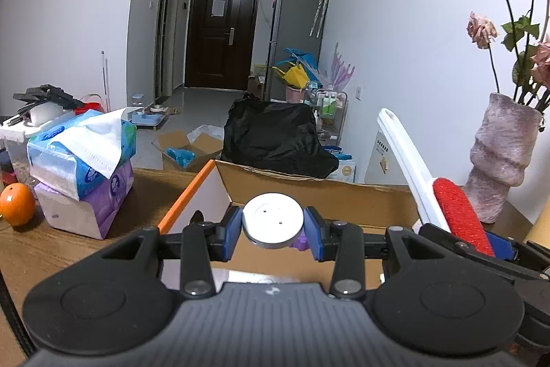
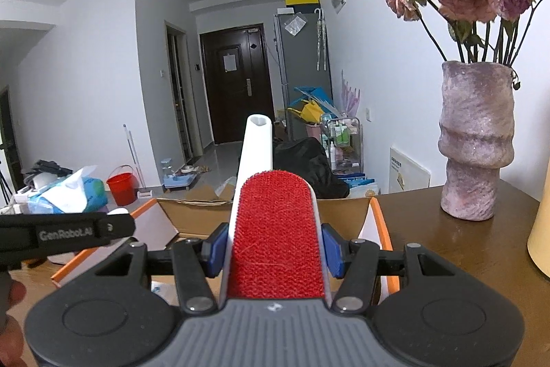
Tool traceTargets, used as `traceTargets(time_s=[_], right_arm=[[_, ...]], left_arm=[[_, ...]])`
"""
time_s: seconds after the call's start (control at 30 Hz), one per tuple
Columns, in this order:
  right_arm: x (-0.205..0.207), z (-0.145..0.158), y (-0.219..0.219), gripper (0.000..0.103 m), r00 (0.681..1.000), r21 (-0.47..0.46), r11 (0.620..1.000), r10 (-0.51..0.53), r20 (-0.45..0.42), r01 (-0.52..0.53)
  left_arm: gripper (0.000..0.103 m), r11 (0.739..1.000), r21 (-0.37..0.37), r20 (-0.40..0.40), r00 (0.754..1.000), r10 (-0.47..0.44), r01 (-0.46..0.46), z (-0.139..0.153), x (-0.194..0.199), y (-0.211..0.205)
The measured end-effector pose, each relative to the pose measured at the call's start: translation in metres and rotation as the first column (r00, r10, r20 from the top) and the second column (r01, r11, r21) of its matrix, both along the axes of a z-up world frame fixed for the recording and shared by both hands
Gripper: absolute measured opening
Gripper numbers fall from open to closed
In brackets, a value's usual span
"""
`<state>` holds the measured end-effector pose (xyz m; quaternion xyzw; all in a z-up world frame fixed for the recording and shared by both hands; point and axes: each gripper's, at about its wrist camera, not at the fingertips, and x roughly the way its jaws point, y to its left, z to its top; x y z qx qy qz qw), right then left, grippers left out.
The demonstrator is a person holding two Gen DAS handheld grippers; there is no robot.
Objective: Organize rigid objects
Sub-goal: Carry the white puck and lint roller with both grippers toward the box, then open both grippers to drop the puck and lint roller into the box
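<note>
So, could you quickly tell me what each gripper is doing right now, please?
Left gripper: closed on the white round disc.
Right gripper: closed on the red-faced lint brush.

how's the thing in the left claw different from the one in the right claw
The disc is round, flat and silver-white; the brush is long, with a red pad and white handle. The disc fits between its pads; the brush sticks out well past its own. Both are gripped over the box.

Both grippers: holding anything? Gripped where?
Left gripper clamps a white round disc by its opposite edges. Right gripper clamps a lint brush across the sides of its red head, white handle pointing forward.
</note>
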<state>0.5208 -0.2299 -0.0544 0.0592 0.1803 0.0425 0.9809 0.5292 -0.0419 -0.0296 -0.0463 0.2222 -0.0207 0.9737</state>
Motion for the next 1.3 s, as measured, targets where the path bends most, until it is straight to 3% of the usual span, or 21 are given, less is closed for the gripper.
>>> traceTargets(time_s=[0.77, 0.87, 0.93, 0.97, 1.03, 1.07, 1.2, 1.3], right_arm=[[0.044, -0.015, 0.008, 0.055, 0.997, -0.032, 0.999, 0.035, -0.063, -0.037], [0.047, -0.017, 0.008, 0.055, 0.994, -0.042, 0.998, 0.040, -0.099, -0.044], [0.050, -0.019, 0.006, 0.056, 0.992, -0.049, 0.998, 0.029, -0.121, -0.035], [0.050, -0.018, 0.006, 0.060, 0.992, -0.058, 0.998, 0.020, -0.121, -0.027], [0.049, -0.017, 0.005, 0.090, 0.992, -0.075, 0.997, -0.004, -0.125, -0.005], [0.048, -0.017, 0.005, 0.095, 0.992, -0.078, 0.997, -0.014, -0.122, 0.004], [0.048, -0.016, 0.002, 0.103, 0.992, -0.083, 0.996, -0.033, -0.126, 0.022], [0.047, -0.015, 0.001, 0.103, 0.991, -0.081, 0.996, -0.031, -0.128, 0.021]], left_arm=[[0.041, 0.998, 0.054, -0.024, 1.000, -0.008, 0.009, -0.016, 0.029, -0.003], [0.059, 0.998, 0.058, -0.020, 1.000, 0.003, -0.002, -0.015, 0.027, -0.003], [0.082, 0.998, 0.065, -0.015, 1.000, 0.018, -0.017, -0.014, 0.027, -0.001], [0.086, 0.997, 0.067, -0.011, 0.999, 0.031, -0.030, -0.014, 0.026, -0.001], [0.098, 0.996, 0.070, -0.006, 0.999, 0.051, -0.051, -0.014, 0.026, 0.001], [0.102, 0.996, 0.068, -0.008, 0.998, 0.059, -0.058, -0.014, 0.026, 0.002], [0.103, 0.994, 0.076, -0.011, 0.997, 0.080, -0.079, -0.014, 0.026, 0.005], [0.103, 0.993, 0.071, -0.017, 0.996, 0.091, -0.089, -0.015, 0.027, 0.008]])
